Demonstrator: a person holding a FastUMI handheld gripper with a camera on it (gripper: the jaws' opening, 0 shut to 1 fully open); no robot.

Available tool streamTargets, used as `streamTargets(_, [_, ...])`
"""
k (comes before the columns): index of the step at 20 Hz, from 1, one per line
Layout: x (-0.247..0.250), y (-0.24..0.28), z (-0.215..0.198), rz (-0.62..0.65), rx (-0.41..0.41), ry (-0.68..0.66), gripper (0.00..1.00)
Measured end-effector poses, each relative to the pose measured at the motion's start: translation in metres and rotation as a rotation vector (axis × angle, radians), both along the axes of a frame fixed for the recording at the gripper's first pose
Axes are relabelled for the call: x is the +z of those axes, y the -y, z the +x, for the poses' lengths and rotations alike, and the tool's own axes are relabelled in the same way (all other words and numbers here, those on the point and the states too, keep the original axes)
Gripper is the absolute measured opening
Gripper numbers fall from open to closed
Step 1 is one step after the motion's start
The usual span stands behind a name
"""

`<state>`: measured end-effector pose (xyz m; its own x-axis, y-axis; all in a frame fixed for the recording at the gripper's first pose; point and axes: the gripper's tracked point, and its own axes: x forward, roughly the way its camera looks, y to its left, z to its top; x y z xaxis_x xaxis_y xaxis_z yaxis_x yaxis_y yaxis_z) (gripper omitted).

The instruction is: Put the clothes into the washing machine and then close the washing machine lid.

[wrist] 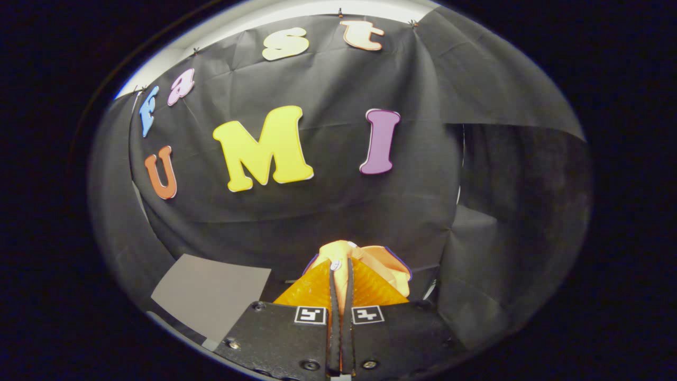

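In the gripper view, the gripper (340, 275) has its two fingers (334, 296) pressed nearly together, pinching a bunched piece of yellow-orange clothing (370, 264) that rises just beyond their tips. Much of the cloth is hidden behind the fingers, so its shape is hard to make out. Behind it hangs the black booth wall (317, 211), with a pale grey sheet (211, 293) lower down beside the fingers.

Bunched garment (365, 259) pinched in the tool (341, 275) crowds its front; black cloth wall (328, 211) beyond.
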<state>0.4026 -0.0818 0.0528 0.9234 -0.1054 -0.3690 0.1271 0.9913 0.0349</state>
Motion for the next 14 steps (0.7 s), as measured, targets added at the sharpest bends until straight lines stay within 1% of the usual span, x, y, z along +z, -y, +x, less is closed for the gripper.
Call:
streamTargets(7, [-0.079, 0.013, 0.0, 0.025, -0.032, -0.098, 0.05])
streamTargets(14, [-0.161, 0.031, 0.006, 0.024, -0.07, -0.21, 0.05])
